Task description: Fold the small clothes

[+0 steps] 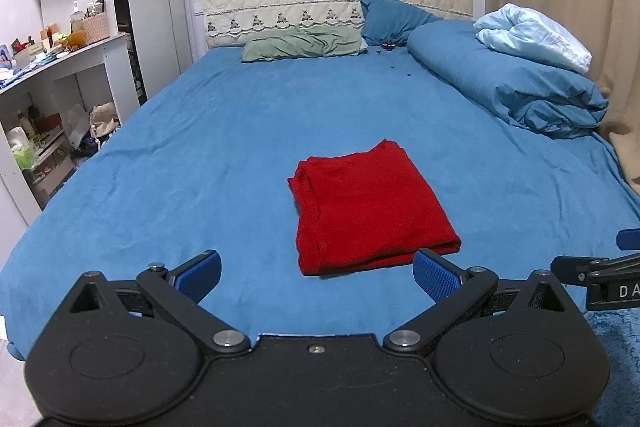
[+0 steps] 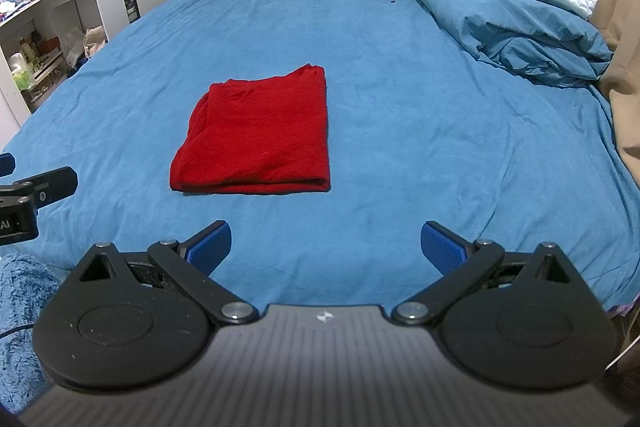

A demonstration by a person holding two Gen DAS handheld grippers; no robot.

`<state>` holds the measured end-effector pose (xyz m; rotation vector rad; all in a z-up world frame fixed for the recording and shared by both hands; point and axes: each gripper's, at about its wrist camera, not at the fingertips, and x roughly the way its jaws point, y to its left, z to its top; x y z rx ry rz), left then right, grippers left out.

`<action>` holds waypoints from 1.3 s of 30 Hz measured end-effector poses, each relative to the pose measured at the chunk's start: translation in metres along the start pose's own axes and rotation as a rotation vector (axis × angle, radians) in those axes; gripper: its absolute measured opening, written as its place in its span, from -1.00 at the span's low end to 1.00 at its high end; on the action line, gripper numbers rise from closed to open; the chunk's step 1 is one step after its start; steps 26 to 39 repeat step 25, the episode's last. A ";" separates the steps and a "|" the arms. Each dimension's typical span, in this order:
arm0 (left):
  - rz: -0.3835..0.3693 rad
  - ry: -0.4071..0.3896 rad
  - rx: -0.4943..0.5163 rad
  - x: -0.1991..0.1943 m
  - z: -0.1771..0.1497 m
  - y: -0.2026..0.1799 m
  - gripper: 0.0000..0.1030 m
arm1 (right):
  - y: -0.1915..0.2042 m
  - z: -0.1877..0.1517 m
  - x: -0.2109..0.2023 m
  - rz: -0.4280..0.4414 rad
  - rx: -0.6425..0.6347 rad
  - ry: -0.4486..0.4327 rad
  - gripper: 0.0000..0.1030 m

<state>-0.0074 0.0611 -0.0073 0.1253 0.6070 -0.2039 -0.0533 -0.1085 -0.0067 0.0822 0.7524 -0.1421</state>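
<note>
The red garment (image 2: 256,131) lies folded into a neat rectangle on the blue bedsheet (image 2: 400,107), mid-bed, layered edges facing the near side. Looks like folding is done or nearly so. The left gripper (image 1: 318,273) hovers just short of its near edge, jaws spread wide, holding nothing. The right gripper (image 2: 326,247) hangs near, off to the garment's right, jaws also apart and empty. Next, I'd judge, either one more fold from the near edge or a tidy-up press, with the green pillow (image 1: 304,45) and bundled duvet (image 2: 512,23) well clear beyond

The red garment (image 1: 370,211) (image 2: 260,143) lies folded into a neat flat rectangle on the blue bed sheet (image 1: 200,155) (image 2: 400,127), near its front edge.
</note>
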 end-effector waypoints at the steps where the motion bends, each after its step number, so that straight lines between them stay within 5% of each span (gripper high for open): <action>1: 0.002 -0.002 0.002 0.000 0.000 -0.002 1.00 | 0.000 0.000 0.000 0.000 0.000 0.000 1.00; 39: 0.012 -0.037 -0.006 -0.004 0.001 0.002 1.00 | 0.002 0.002 -0.002 0.004 -0.001 -0.003 1.00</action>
